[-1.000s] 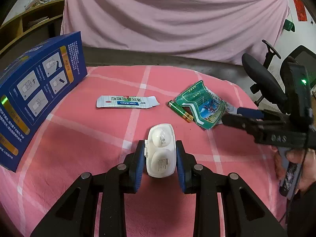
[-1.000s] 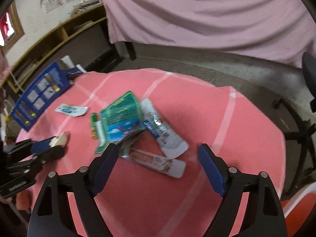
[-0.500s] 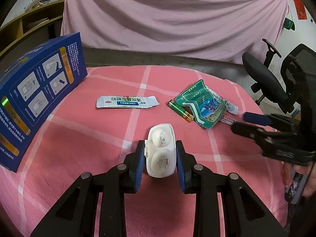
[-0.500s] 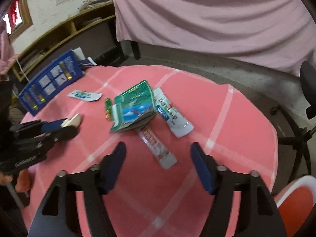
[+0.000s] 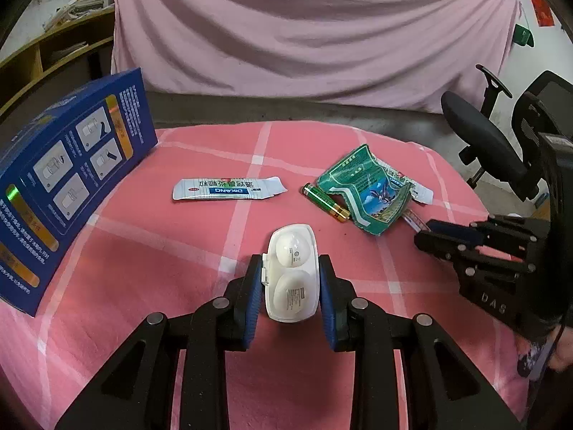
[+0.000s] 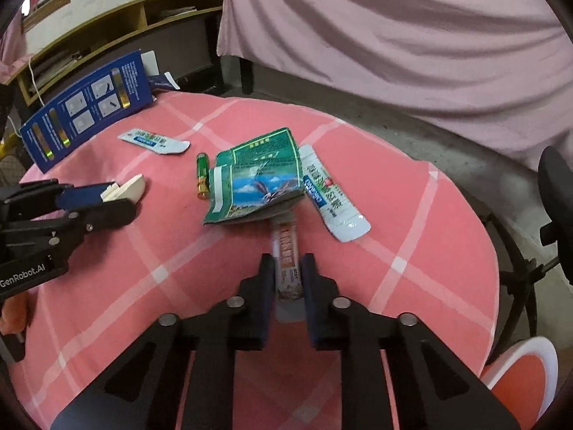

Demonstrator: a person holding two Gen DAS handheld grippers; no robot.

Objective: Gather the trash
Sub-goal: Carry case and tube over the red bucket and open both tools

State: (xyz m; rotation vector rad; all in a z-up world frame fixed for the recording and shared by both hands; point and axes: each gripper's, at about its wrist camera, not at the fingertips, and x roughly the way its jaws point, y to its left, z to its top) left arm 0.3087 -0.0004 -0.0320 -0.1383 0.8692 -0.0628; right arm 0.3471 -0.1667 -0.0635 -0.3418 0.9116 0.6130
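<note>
Two pieces are in my tongs: the white case [image 5: 292, 272] is clamped in my left gripper [image 5: 290, 288], and my right gripper [image 6: 287, 281] has closed on the brown sachet [image 6: 285, 258], half under the green wrapper [image 6: 258, 179] on the pink tablecloth [image 6: 412, 215]. I judge this the pick-up step; next I must slide the sachet free without dragging the wrapper or the battery [image 6: 202, 173].

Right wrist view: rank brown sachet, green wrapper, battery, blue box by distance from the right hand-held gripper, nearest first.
1. Brown sachet: between the right hand-held gripper fingers.
2. Green wrapper: just ahead, over the sachet's far end.
3. Battery: ahead-left, beside the wrapper.
4. Blue box: far left, at the table edge.
</note>
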